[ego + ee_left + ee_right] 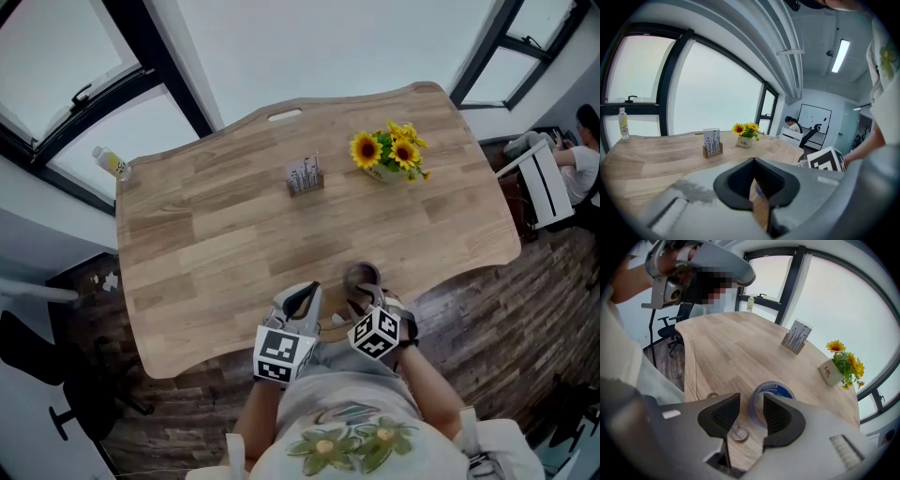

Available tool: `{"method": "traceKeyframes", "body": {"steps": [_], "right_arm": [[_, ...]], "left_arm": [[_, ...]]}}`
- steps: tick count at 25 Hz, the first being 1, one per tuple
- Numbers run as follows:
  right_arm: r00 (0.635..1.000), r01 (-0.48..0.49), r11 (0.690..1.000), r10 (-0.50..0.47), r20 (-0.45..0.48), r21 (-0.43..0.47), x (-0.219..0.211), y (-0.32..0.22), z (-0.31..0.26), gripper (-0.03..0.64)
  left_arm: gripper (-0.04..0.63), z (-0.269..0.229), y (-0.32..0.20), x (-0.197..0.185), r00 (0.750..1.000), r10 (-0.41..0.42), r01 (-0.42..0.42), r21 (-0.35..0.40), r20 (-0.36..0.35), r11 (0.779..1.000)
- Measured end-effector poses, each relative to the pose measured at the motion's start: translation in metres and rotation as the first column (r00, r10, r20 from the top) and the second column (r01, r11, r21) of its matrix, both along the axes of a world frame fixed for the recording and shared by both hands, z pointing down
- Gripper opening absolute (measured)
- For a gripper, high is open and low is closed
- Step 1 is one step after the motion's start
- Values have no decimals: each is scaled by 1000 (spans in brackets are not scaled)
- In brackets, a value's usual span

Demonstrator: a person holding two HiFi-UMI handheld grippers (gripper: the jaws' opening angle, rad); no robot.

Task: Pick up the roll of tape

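The roll of tape (362,277) lies flat on the wooden table (216,234) near its front edge; its core is blue in the right gripper view (771,394). My right gripper (360,298) (751,414) is open and low over the roll. One jaw sits over the roll's hole, the other outside, so the roll's near wall shows in the gap. My left gripper (302,302) hovers just left of it, jaws shut (754,183) with nothing held; it points across the table.
At the back of the table stand a sunflower pot (390,156) and a small card holder (305,175). A bottle (112,162) sits on the sill at the left. A small round disc (736,432) lies by the tape. Chairs and a person are at the right.
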State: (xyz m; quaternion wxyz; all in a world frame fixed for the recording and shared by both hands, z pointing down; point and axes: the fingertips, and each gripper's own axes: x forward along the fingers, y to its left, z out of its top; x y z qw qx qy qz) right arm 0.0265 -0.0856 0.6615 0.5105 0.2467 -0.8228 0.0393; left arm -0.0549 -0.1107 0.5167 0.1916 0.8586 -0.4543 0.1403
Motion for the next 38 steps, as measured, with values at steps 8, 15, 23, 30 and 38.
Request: {"method": "traceKeyframes", "body": {"steps": [8, 15, 23, 30, 38], "right_arm": [[998, 40, 998, -42, -38, -40, -5, -6, 17, 144], [997, 32, 997, -38, -73, -76, -5, -10, 27, 141], [993, 19, 995, -30, -111, -95, -3, -9, 36, 120], [993, 16, 996, -26, -119, -87, -3, -9, 38, 101], [994, 15, 994, -26, -106, -109, -2, -8, 37, 66]], "left_arm": [[2, 17, -8, 3, 1000, 19, -19, -39, 6, 999], [2, 24, -13, 5, 999, 33, -32, -66, 7, 997], [2, 27, -17, 4, 999, 32, -31, -77, 8, 997], [2, 36, -13, 3, 999, 39, -37, -89, 18, 995], [2, 38, -12, 5, 999, 44, -42, -91, 19, 995]]}}
